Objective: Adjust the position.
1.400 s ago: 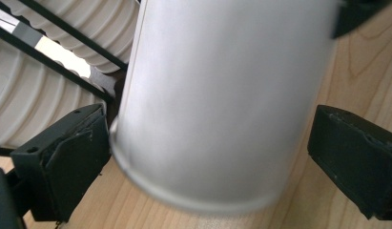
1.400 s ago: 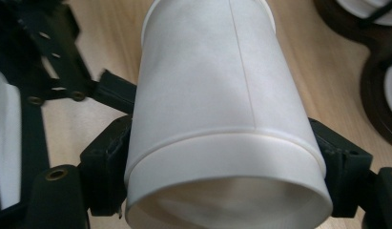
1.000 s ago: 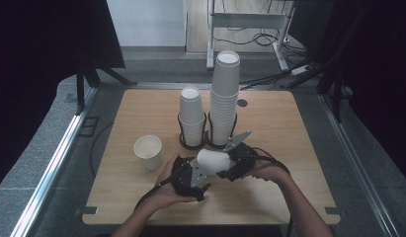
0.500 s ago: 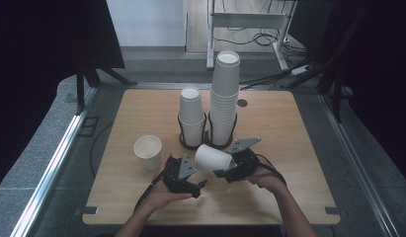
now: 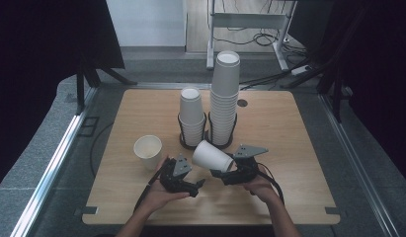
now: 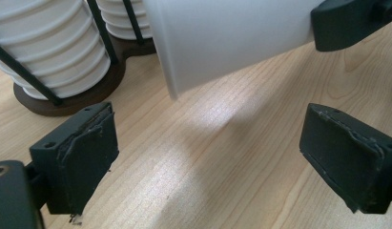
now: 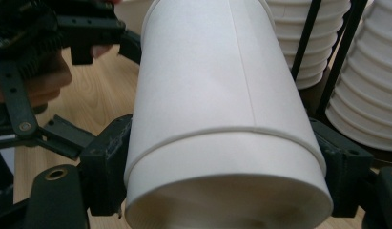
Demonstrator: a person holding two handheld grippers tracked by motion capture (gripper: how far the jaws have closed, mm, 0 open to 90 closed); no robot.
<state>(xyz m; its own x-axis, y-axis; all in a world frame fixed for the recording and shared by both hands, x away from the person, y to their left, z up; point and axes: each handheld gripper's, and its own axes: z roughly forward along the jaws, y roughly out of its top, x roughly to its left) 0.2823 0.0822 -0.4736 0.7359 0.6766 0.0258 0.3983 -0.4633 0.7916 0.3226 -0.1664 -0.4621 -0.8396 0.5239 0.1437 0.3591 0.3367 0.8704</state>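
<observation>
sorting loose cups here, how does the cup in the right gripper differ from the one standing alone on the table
The held cup lies on its side, off the table, clamped between the right gripper jaws; the lone cup stands upright on the table, mouth up. The held cup sits just in front of the stacks; the lone cup stands apart at the left. Both are plain white paper cups.

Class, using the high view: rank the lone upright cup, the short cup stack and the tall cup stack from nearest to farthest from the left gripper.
1. Lone cup, just up and left of the left gripper.
2. Short stack, beyond the gripper, in the holder's left ring.
3. Tall stack, farther back and to the right.
</observation>
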